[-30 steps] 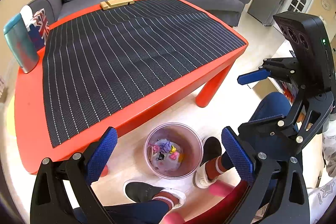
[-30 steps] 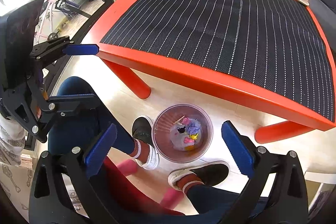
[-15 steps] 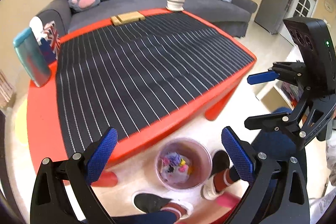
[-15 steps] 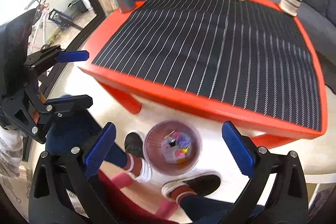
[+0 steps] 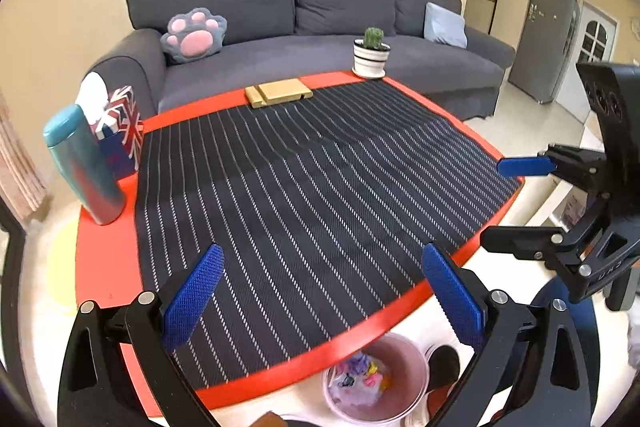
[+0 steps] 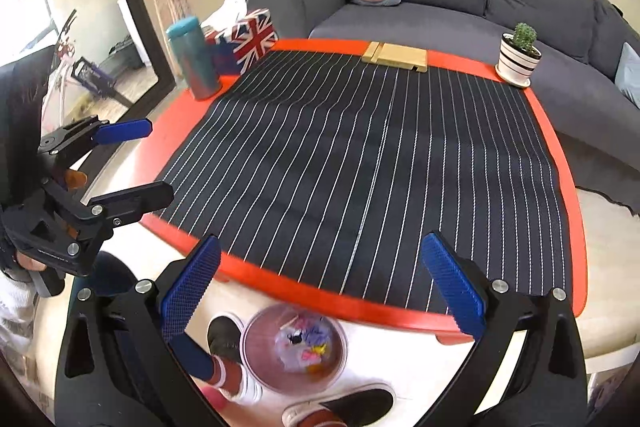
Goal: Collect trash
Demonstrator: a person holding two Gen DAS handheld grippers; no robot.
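Note:
A pink translucent trash bin (image 5: 376, 379) stands on the floor by the table's near edge, with crumpled coloured scraps inside; it also shows in the right wrist view (image 6: 296, 351). My left gripper (image 5: 324, 291) is open and empty above the near edge of the striped mat. My right gripper (image 6: 320, 287) is open and empty above the same edge, over the bin. Each gripper shows in the other's view: the right one (image 5: 560, 203) at the right, the left one (image 6: 108, 163) at the left. No loose trash shows on the mat.
A red table (image 5: 104, 259) carries a black striped mat (image 5: 304, 179), a teal bottle (image 5: 84, 167), a Union Jack tissue box (image 5: 120, 135), a wooden stand (image 5: 278, 91) and a potted cactus (image 5: 372, 53). A grey sofa (image 5: 256, 3) stands behind. The person's feet (image 6: 224, 339) flank the bin.
Both grippers have risen and tilted up from the bin toward the table top. The bin has slid to the bottom of both views. Both stay open and empty.

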